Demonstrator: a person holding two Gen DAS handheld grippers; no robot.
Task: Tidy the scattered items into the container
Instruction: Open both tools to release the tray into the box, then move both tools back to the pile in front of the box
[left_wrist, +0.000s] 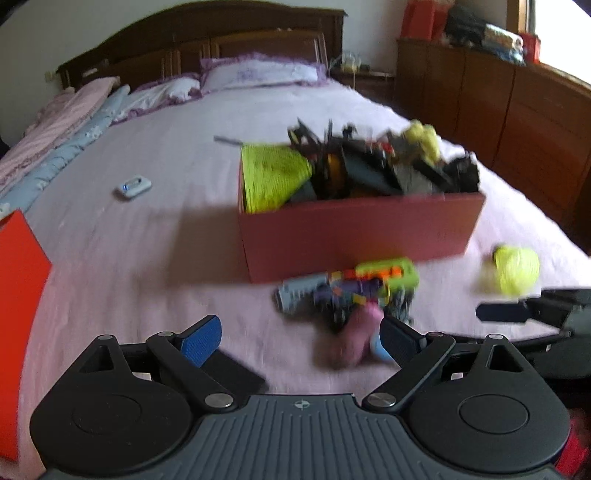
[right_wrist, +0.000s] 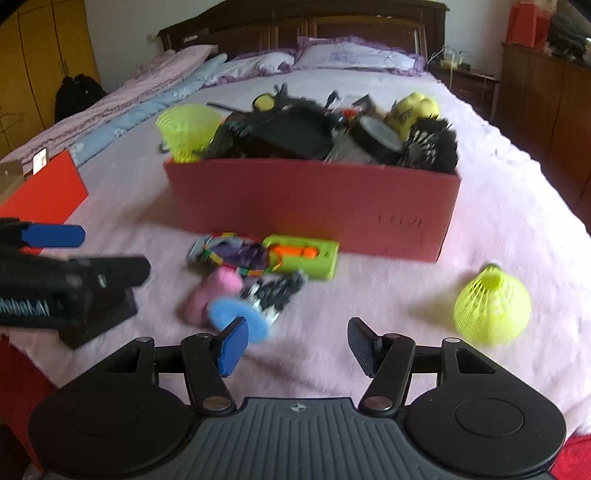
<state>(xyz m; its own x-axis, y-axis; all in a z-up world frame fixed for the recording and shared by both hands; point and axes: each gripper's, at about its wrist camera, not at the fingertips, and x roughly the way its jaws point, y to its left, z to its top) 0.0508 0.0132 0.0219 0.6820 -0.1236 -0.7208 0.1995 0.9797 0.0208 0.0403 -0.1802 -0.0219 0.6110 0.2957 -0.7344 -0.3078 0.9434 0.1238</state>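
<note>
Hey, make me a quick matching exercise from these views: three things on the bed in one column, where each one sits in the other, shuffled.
Things:
1. yellow mesh shuttlecock
2. green and orange plastic toy block
3. small white remote

Places:
A. just in front of the red cardboard box
B. alone on the sheet left of the box
C. alone on the sheet right of the box

Pairs: 1-C, 2-A, 3-B

Left gripper fingers spread wide, nothing between them. Right gripper likewise wide apart and empty. Both low, level, pointing forward, side by side.
</note>
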